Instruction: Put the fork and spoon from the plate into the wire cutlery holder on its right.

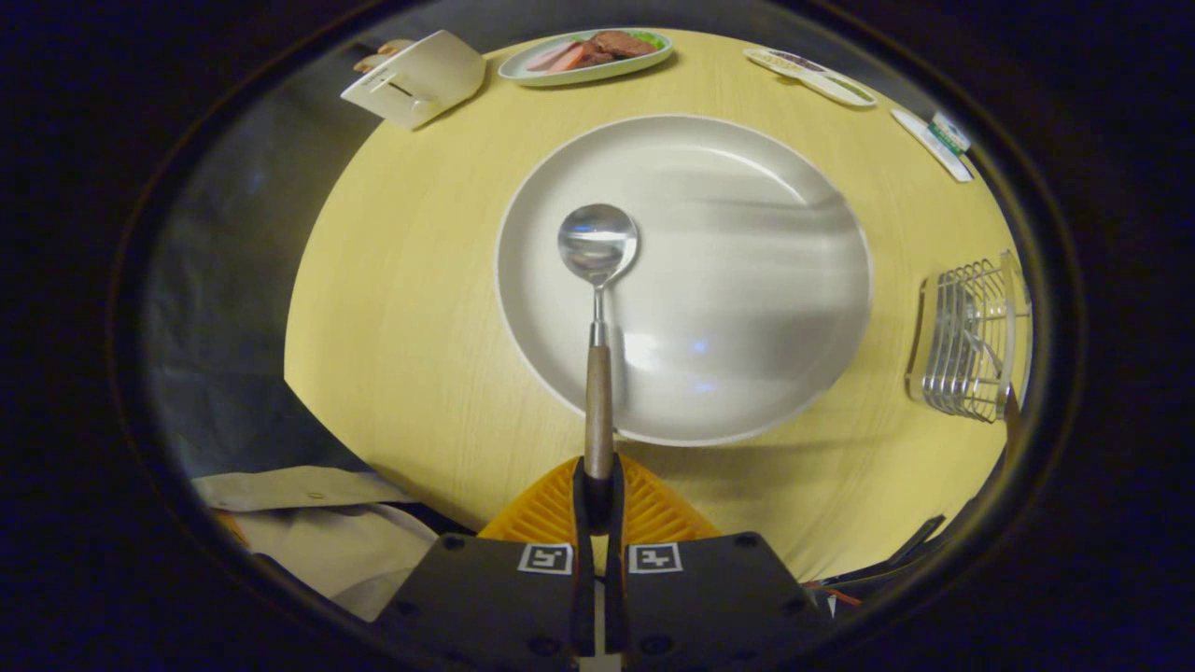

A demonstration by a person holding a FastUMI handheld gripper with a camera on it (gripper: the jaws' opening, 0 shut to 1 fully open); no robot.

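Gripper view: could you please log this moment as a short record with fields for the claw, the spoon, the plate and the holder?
claw: claw shut on the wooden handle of the spoon
spoon: bowl end points away from the claw, over the plate
plate: white, no fork seen on it
holder: wire cutlery holder stands on the yellow table to the plate's right, apart from it
beyond plate: dish of food

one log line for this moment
tongs: shut on spoon | spoon: over plate | cutlery holder: right of plate
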